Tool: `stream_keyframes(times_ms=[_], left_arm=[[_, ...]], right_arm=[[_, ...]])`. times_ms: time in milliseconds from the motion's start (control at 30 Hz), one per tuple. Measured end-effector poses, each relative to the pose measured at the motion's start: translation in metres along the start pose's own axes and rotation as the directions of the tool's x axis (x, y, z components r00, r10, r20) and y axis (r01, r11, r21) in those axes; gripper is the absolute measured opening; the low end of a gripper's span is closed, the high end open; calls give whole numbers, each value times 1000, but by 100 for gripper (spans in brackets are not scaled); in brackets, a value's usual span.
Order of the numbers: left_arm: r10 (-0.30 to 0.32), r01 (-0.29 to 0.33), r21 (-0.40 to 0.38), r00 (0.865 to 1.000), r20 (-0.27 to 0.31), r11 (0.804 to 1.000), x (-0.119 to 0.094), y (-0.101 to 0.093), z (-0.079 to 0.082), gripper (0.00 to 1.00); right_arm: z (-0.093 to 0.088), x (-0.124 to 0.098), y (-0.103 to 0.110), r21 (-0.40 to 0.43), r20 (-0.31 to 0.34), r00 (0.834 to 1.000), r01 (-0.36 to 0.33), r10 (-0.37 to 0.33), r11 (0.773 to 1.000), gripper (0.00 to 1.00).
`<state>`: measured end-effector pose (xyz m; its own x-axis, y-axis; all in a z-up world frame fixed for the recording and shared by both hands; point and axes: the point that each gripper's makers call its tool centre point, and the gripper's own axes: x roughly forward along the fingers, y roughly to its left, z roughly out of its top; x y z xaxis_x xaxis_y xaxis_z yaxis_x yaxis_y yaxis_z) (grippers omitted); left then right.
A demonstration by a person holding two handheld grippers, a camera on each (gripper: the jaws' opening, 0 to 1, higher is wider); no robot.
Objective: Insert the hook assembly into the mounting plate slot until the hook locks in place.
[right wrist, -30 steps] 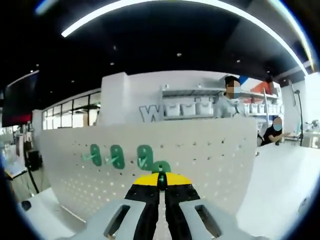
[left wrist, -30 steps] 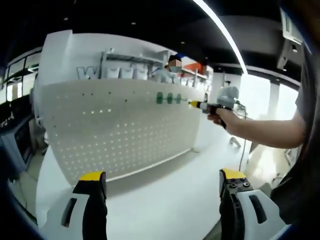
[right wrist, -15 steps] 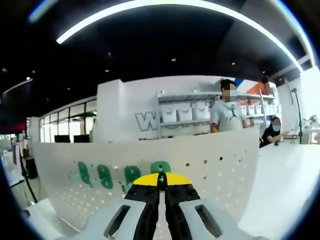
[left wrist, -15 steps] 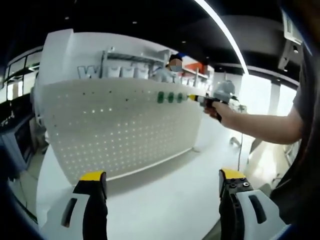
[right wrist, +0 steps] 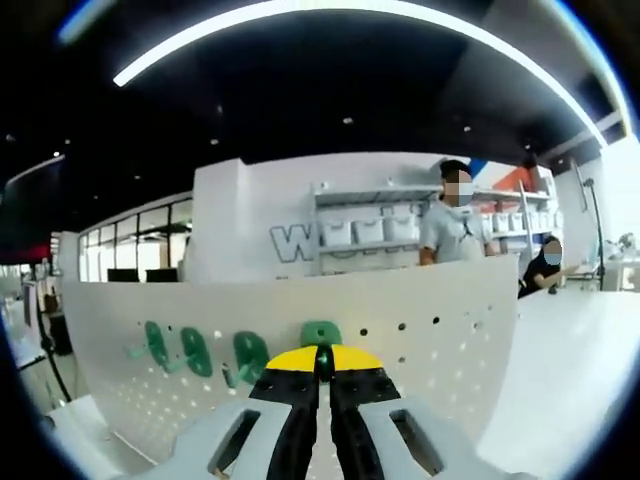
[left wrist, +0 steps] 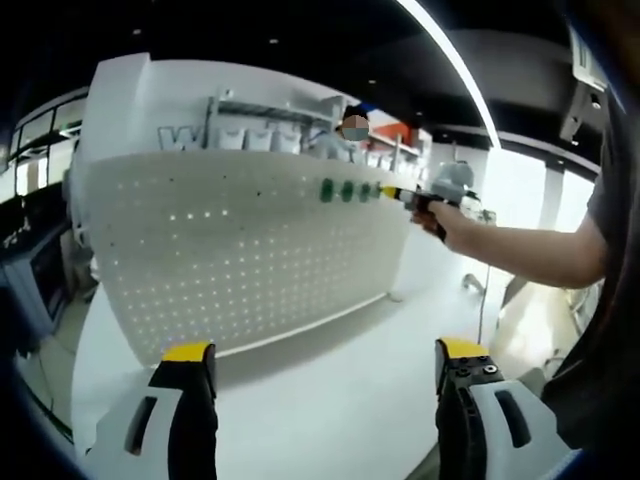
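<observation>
The white pegboard mounting plate (left wrist: 240,250) stands upright on the white table (left wrist: 330,400). Three green hooks (left wrist: 346,190) hang in a row near its top right. In the right gripper view those mounted hooks (right wrist: 195,350) sit left of my jaws. My right gripper (right wrist: 322,362) is shut on a fourth green hook (right wrist: 321,333), held right against the pegboard (right wrist: 430,340) beside the row. Seen from the left gripper view, the right gripper (left wrist: 396,194) is at the board's upper right, held by a hand (left wrist: 440,218). My left gripper (left wrist: 322,365) hangs open over the table, well back from the board.
Behind the board are shelves with white bins (right wrist: 370,232) and two people (right wrist: 450,225) in the background. The table stretches to the right of the board (right wrist: 570,350). The person's forearm (left wrist: 530,258) crosses the right side of the left gripper view.
The right gripper has carried its green hook up close to the board's top row, next to the three mounted hooks. The left gripper has hardly moved.
</observation>
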<state>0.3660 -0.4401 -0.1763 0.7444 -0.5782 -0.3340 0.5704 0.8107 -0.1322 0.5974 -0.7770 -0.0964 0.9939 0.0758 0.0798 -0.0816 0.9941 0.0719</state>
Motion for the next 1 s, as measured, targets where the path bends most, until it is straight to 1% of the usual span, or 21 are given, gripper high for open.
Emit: stream_keyframes(times_ms=[67, 133, 433, 600, 700, 800, 867, 933, 1000], left_arm=[[2, -2, 1, 1000, -2, 1000, 0, 0, 0, 91], [3, -3, 0, 1000, -4, 1000, 1, 1, -1, 91], [9, -9, -5, 1000, -6, 1000, 2, 3, -2, 89], [11, -11, -7, 1000, -11, 1000, 2, 3, -4, 88], [11, -11, -12, 1000, -14, 1000, 2, 3, -6, 88], [9, -10, -12, 1000, -19, 1000, 3, 2, -8, 88], [7, -8, -12, 1000, -18, 1000, 3, 2, -8, 88], [6, -6, -11, 1000, -15, 1000, 3, 1, -7, 88], [6, -6, -11, 1000, -15, 1000, 2, 1, -7, 88]], right_arm=[[3, 1, 0, 2, 14, 1000, -1, 1, 1000, 0], [0, 2, 0, -10, 9, 1000, -3, 3, 1000, 0], [-7, 5, 1, 10, 23, 1000, -15, 14, 1000, 0], [-7, 3, 3, -23, 27, 1000, -12, 12, 1000, 0], [-7, 3, 5, -56, 10, 1000, -9, 10, 998, 0], [-7, 4, 5, -61, -9, 1000, -7, 6, 998, 1], [-8, 4, 5, -49, -18, 1000, -4, 3, 999, 1], [-11, 3, 5, -40, -42, 999, 0, -2, 999, 1], [-19, 3, 5, -49, -79, 997, 2, -6, 999, 1]])
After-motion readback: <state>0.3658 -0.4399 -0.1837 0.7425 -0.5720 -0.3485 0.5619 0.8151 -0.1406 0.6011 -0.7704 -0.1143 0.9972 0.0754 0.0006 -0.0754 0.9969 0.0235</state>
